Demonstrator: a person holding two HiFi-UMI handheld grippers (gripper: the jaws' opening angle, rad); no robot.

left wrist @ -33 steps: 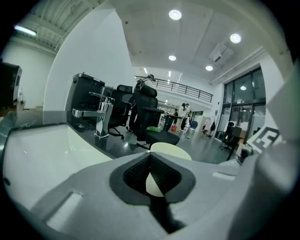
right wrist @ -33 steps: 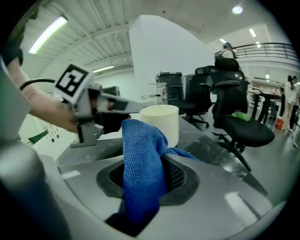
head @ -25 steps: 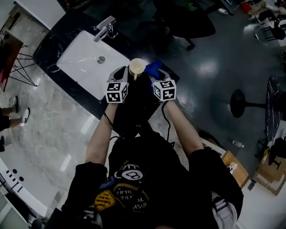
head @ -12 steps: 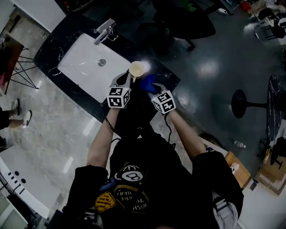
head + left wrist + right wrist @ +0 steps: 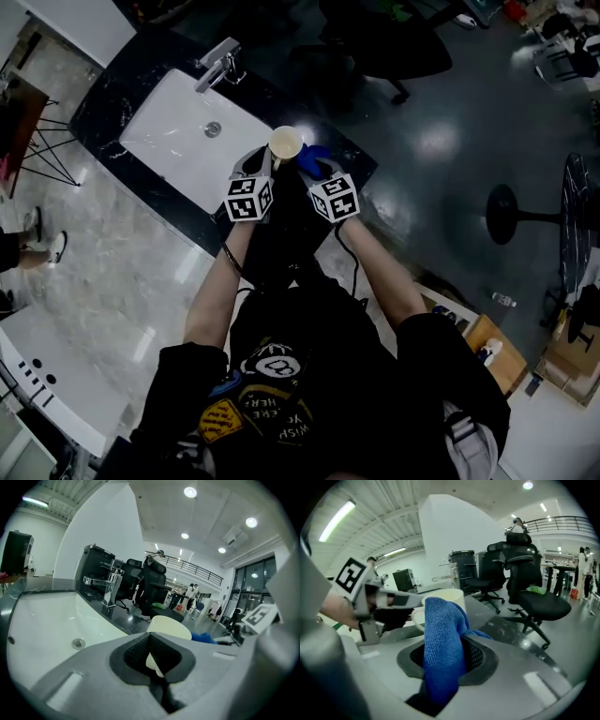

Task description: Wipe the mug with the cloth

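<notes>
Where the left gripper (image 5: pixel 157 668) closes, its pads are nipped onto the mug's cream handle (image 5: pixel 153 660). The jaws are almost together, with only that sliver between them. The mug (image 5: pixel 169 628) stands upright just beyond the jaws, mouth up.

Right gripper (image 5: pixel 440 670): jaws narrow, clamped on a bunched blue cloth (image 5: pixel 443 639). The cloth rises out of the pads and folds over at the top. Its upper edge lies up against the mug's side, and a short tail hangs below the jaws.

From above, the mug is at the dark counter (image 5: pixel 108 98), just off the near right corner of the white sink (image 5: pixel 173 141). I cannot tell whether its base rests on the stone or is lifted clear. The tap (image 5: pixel 221 60) is at the sink's far end, well apart from both grippers. An office chair (image 5: pixel 534 595) stands on the floor beyond the counter.

Changes noted:
- A second ago the cloth sat out to the mug's right, level with it.
- Half a second ago it had dropped back toward the person, under the mug's right flank.
- It is now tucked in close at the mug's right side again.
- The two marker cubes have drawn nearer each other over the second, the right one closing in.
- The mug and left gripper have barely shifted, and the grip on the handle looks unchanged.
</notes>
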